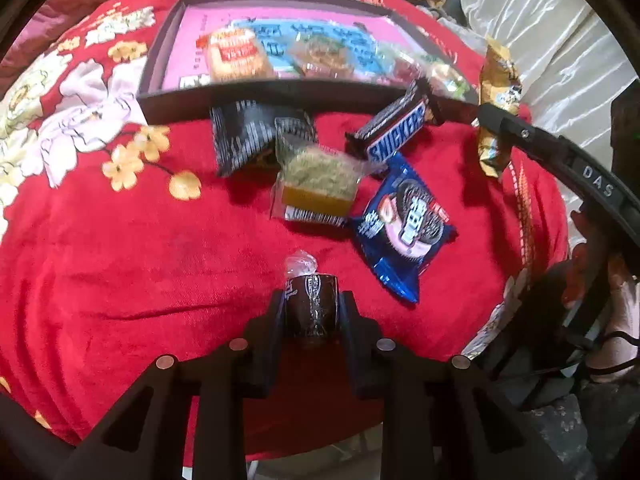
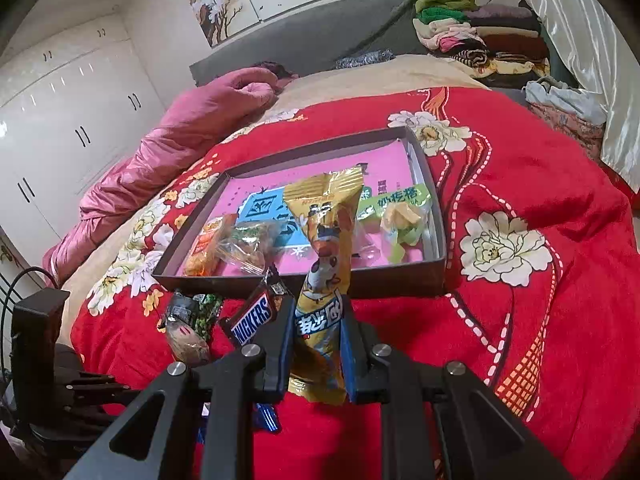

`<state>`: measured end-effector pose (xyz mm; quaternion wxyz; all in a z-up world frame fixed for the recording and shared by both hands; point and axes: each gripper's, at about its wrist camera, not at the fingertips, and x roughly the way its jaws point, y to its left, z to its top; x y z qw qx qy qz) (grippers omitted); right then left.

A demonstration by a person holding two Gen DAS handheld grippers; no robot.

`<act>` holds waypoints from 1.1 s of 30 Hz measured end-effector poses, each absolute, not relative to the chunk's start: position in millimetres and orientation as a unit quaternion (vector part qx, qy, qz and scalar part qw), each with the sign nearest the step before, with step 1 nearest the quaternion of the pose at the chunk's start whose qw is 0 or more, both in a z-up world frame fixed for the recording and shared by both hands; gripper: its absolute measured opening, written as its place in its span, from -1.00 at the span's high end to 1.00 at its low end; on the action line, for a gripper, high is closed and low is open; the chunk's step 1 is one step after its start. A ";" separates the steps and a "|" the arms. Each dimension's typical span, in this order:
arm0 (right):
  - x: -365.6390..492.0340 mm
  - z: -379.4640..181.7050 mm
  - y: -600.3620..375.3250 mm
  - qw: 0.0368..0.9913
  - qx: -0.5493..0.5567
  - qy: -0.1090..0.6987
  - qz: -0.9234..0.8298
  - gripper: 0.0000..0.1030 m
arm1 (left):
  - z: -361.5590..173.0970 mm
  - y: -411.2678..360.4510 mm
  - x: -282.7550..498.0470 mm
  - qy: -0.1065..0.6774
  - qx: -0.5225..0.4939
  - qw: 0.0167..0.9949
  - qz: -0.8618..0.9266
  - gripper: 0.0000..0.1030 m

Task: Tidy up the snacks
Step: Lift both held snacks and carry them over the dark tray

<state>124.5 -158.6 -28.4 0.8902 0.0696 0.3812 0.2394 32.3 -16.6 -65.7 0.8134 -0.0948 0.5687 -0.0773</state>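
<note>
Right wrist view: the right gripper [image 2: 316,344] clamps a tall yellow foil snack packet [image 2: 326,276] upright. The left gripper [image 1: 311,312] pinches a small dark wrapped candy [image 1: 310,308]. At 12 o'clock, the shallow dark cardboard tray [image 2: 304,278] holds several wrapped snacks

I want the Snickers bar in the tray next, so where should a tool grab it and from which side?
Grip the Snickers bar across its narrow width at mid-length, coming from above. It lies flat and diagonal on the red blanket, one end against the tray wall, the Oreo pack near the other, so turn the tool to the bar's slant.
</note>
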 end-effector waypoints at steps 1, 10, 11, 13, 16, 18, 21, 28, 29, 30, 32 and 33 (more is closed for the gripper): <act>123.7 -26.3 -159.5 0.892 0.072 0.376 0.241 0.59 | -60.4 -15.5 32.5 0.562 -0.095 0.818 -0.076 0.48; 123.0 -16.8 -162.1 0.898 0.080 0.356 0.248 0.59 | -25.0 0.2 39.6 0.520 -0.114 0.844 -0.064 0.48; 123.5 -16.1 -162.4 0.898 0.080 0.354 0.248 0.59 | -23.2 2.3 41.5 0.517 -0.118 0.845 -0.063 0.48; 123.9 -14.3 -162.9 0.900 0.081 0.350 0.248 0.59 | -18.9 8.1 44.9 0.512 -0.121 0.849 -0.058 0.48; 126.1 -11.0 -165.8 0.904 0.082 0.341 0.246 0.59 | -12.1 14.6 49.2 0.502 -0.127 0.854 -0.052 0.48; 128.9 -10.0 -168.8 0.905 0.085 0.337 0.243 0.59 | -7.7 16.1 54.2 0.495 -0.127 0.858 -0.047 0.48; 133.0 -8.9 -172.7 0.908 0.088 0.333 0.238 0.59 | -1.4 18.1 62.5 0.484 -0.127 0.865 -0.042 0.48; 136.4 -2.5 -173.0 0.915 0.088 0.314 0.238 0.59 | 11.9 22.1 83.6 0.461 -0.126 0.878 -0.034 0.48; 137.1 -1.3 -171.9 0.916 0.085 0.311 0.239 0.59 | 13.2 21.8 85.0 0.459 -0.125 0.879 -0.034 0.48; 138.0 -0.2 -170.7 0.917 0.083 0.308 0.240 0.59 | 14.5 21.3 86.5 0.457 -0.124 0.880 -0.033 0.48; 139.9 1.4 -168.0 0.919 0.077 0.304 0.241 0.59 | 16.9 20.6 91.6 0.453 -0.121 0.883 -0.031 0.48; 141.1 2.3 -166.8 0.920 0.074 0.301 0.241 0.59 | 17.6 20.1 92.8 0.452 -0.122 0.883 -0.031 0.48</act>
